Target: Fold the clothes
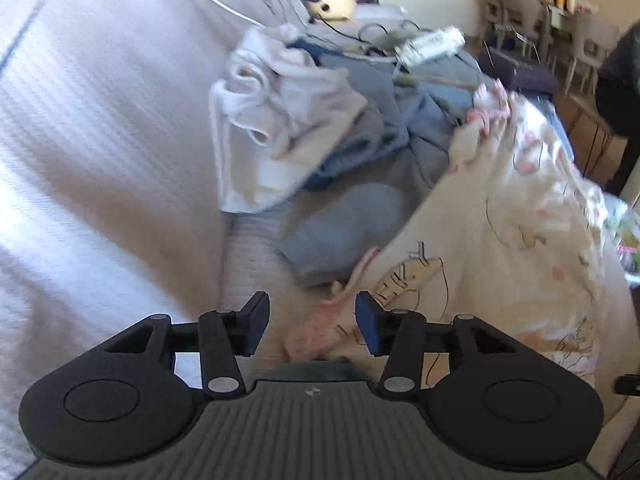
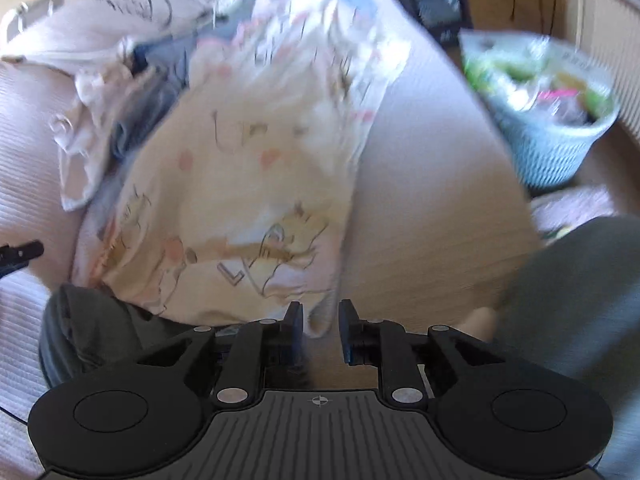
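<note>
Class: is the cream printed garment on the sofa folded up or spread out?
Spread out. The cream printed garment lies flat and long across the sofa, its drawings fully showing, no neat fold visible.

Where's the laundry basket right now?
In the right wrist view, the pale blue basket sits at the upper right, off the edge of the beige couch, to the right of the cartoon-print garment.

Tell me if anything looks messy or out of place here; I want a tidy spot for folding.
Yes. Behind the printed cream garment, a white garment and blue clothes lie crumpled in an unfolded heap on the bed, with cables and a white device tangled on top.
</note>
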